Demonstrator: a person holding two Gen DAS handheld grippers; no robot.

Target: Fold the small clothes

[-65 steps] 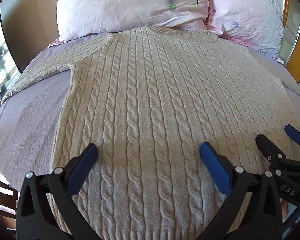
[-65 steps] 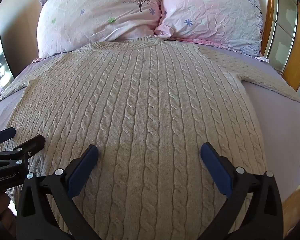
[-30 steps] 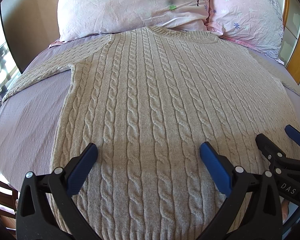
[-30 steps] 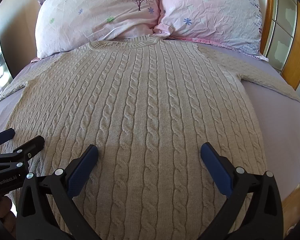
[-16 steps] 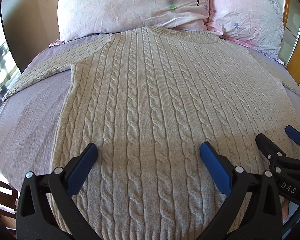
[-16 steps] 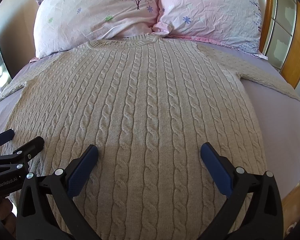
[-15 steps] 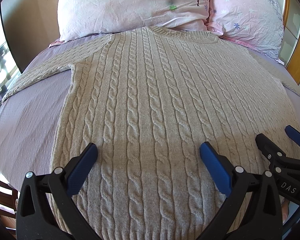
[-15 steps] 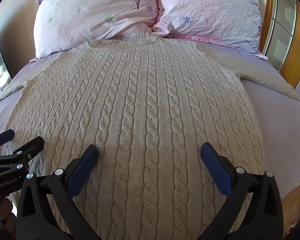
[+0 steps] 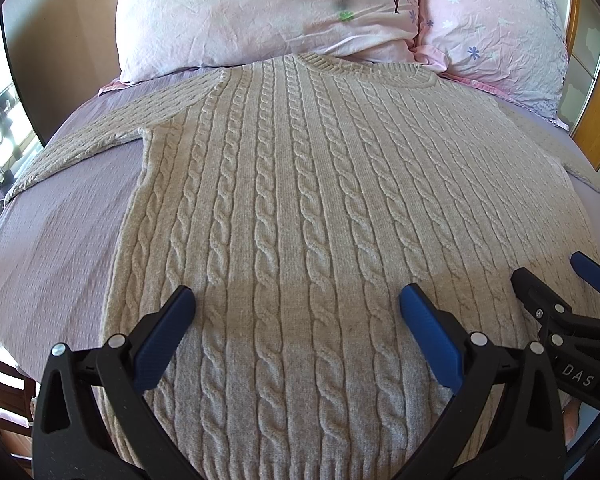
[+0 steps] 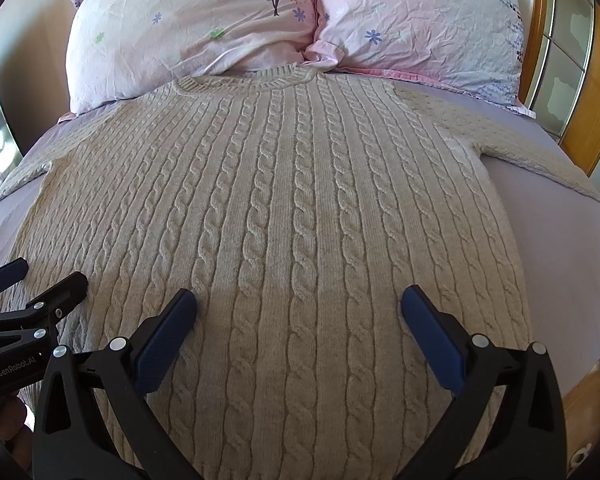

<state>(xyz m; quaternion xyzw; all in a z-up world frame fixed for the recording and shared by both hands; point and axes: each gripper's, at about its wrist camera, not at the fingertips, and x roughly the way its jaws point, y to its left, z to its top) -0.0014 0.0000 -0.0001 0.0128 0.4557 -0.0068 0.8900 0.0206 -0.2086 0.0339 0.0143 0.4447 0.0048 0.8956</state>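
A beige cable-knit sweater [image 9: 300,184] lies flat and face up on a lilac bed, collar toward the pillows, sleeves spread to both sides; it also shows in the right wrist view [image 10: 284,200]. My left gripper [image 9: 296,320] is open and empty, hovering over the sweater's lower left part near the hem. My right gripper [image 10: 298,320] is open and empty over the lower right part. Each gripper shows at the edge of the other's view: the right gripper [image 9: 556,280] and the left gripper [image 10: 40,280].
Two pink flowered pillows [image 10: 204,20] lean at the head of the bed. A wooden frame with glass panels [image 10: 572,52] stands at the right. The lilac sheet [image 9: 60,232] lies bare to the left of the sweater, with the bed edge just beyond.
The right gripper has crept slightly forward over the sweater, so the pillows sit a little higher in its view. The left gripper has not moved.
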